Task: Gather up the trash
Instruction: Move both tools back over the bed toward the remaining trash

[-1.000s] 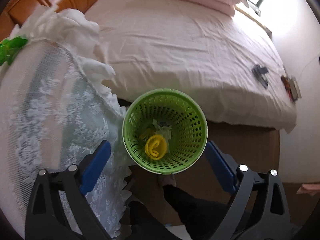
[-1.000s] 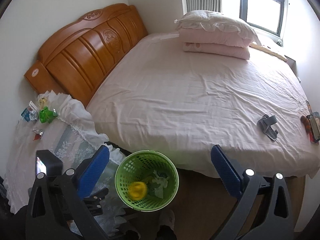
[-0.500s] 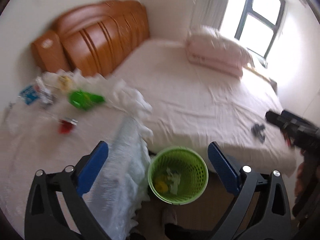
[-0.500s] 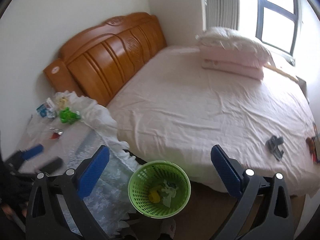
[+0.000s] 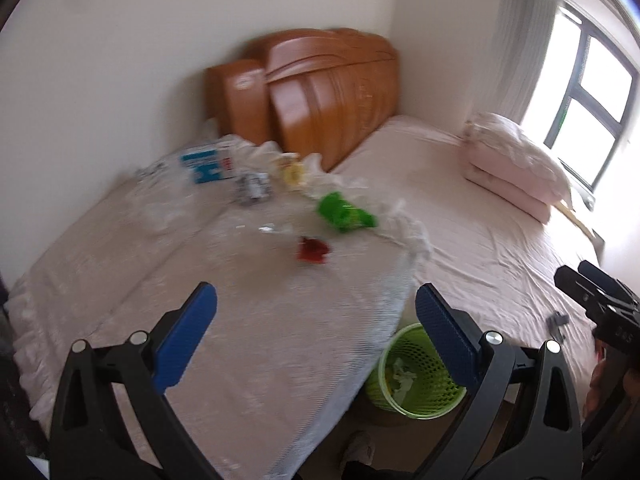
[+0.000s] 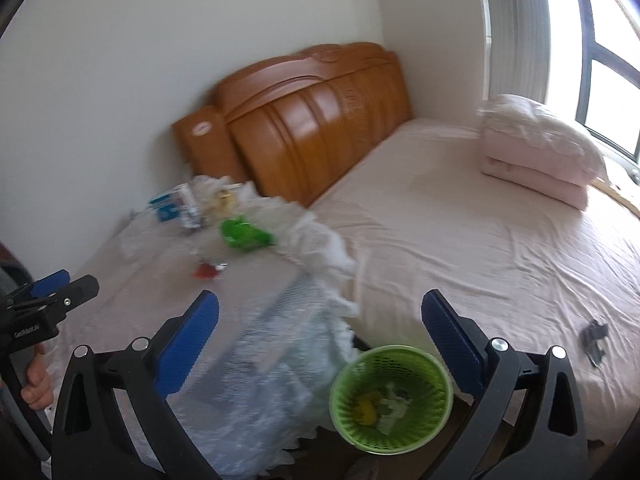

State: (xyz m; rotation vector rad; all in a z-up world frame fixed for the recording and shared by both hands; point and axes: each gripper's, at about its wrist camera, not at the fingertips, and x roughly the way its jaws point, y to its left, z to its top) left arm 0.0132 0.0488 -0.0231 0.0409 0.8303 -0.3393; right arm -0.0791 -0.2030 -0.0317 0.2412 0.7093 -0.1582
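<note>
A green mesh bin point(image 6: 391, 398) point(image 5: 412, 376) stands on the floor between the cloth-covered table and the bed, holding yellow and white scraps. On the table lie a green wrapper point(image 5: 345, 213) point(image 6: 243, 234), a red wrapper point(image 5: 312, 250) point(image 6: 205, 270), a blue-white box point(image 5: 208, 163) point(image 6: 173, 205), a silvery scrap point(image 5: 253, 189) and a yellowish piece point(image 5: 293, 173). My left gripper point(image 5: 316, 332) hovers open over the table, empty. Above the table edge and bin, my right gripper point(image 6: 320, 332) is open and empty.
A lace cloth point(image 5: 248, 320) covers the table and hangs over its edge. The pink bed point(image 6: 480, 240) has a wooden headboard point(image 6: 304, 120), folded pillows point(image 6: 540, 152) and a small dark object point(image 6: 594, 334). A hand point(image 6: 36, 384) holds the left gripper.
The left gripper swung up from above the bin to face the tabletop. The right gripper tilted up and turned left, so the bin slid right in its view.
</note>
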